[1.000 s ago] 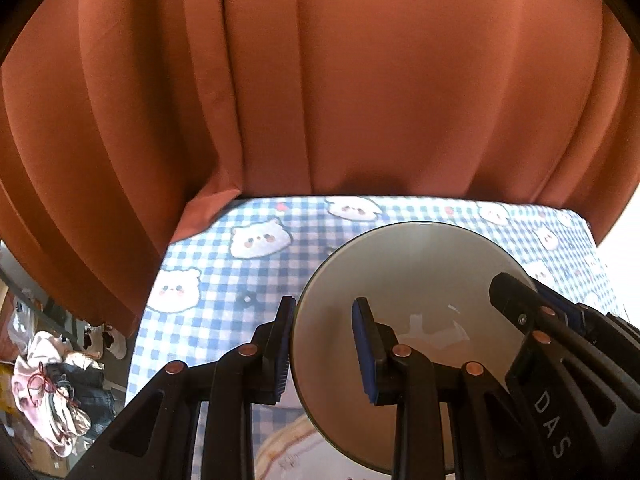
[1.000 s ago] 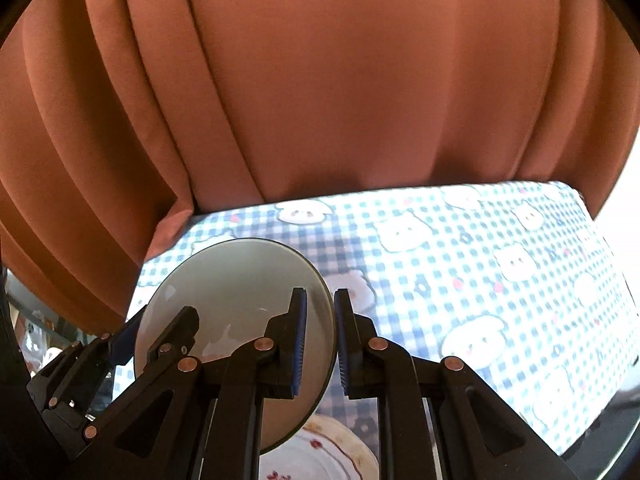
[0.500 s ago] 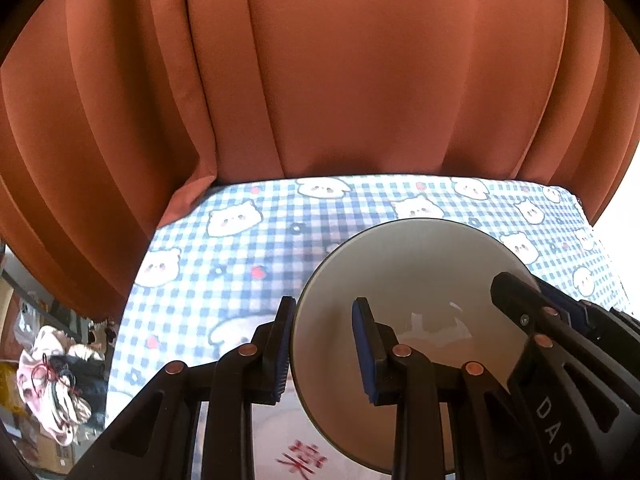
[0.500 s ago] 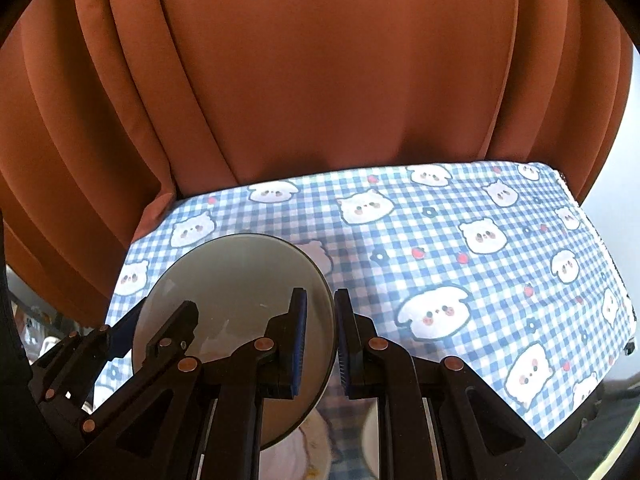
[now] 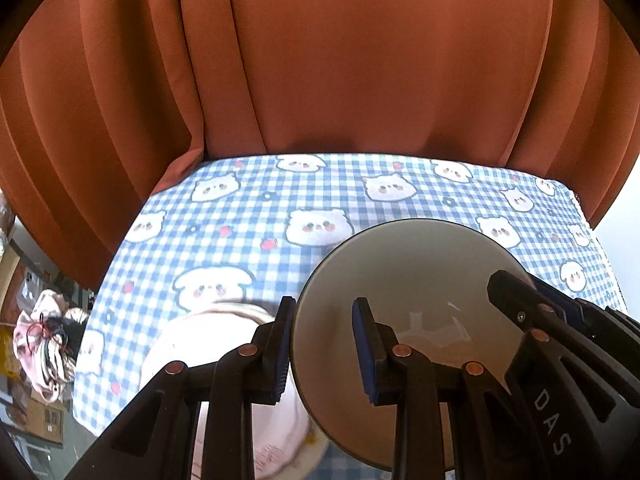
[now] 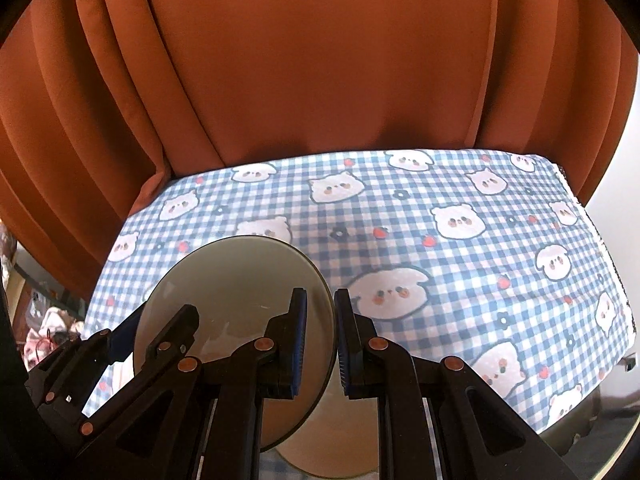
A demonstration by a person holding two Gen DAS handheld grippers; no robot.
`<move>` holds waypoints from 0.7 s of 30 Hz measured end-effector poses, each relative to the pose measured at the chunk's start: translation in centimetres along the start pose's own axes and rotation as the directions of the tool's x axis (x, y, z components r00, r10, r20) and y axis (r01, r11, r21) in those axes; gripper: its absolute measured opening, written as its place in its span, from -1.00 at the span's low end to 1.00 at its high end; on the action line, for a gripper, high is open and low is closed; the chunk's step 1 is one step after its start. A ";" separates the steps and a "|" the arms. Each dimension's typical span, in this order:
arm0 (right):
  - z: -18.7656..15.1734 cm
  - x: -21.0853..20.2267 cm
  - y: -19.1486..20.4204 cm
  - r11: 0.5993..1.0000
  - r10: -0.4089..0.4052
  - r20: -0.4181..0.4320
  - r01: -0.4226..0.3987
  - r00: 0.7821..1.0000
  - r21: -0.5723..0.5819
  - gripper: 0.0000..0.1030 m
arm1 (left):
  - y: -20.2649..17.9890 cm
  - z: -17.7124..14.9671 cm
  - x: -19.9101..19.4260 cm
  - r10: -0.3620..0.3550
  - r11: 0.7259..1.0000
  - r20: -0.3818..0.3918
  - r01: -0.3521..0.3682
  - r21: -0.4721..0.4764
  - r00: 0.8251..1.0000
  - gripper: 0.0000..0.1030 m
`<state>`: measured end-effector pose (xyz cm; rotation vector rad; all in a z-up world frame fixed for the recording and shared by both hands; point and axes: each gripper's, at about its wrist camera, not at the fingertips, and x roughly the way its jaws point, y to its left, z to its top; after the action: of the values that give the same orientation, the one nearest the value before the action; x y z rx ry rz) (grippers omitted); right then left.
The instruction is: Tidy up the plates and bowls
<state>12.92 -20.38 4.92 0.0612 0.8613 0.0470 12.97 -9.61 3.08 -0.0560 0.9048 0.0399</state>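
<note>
A grey-beige bowl (image 5: 408,280) is held in the air between both grippers. My left gripper (image 5: 324,350) is shut on the bowl's left rim, one finger inside and one outside. My right gripper (image 6: 320,332) is shut on the bowl's (image 6: 236,276) right rim in the same way. In the left wrist view, a white plate with pink decoration (image 5: 224,344) lies on the table below the bowl, partly hidden and blurred. In the right wrist view, a pale dish (image 6: 348,432) shows under the bowl at the bottom.
The table has a blue checked cloth with bear faces (image 6: 460,264), also seen in the left wrist view (image 5: 248,232). An orange curtain (image 5: 360,60) hangs right behind the table. Clutter (image 5: 44,344) lies on the floor at the left.
Both grippers have carried the bowl back toward the near side and upward; more of the cloth shows. The plate below now sits left of the bowl. The grips are unchanged.
</note>
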 end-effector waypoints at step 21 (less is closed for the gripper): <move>-5.2 1.6 -5.0 0.999 0.021 -0.110 -0.025 0.994 -0.032 -0.66 | -4.6 -5.6 1.6 0.039 0.999 -0.092 -0.041 -0.020 0.995 -0.47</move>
<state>10.10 -25.09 -0.04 0.0378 0.9698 0.0866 9.81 -14.54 -1.45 -0.0605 0.9972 0.0848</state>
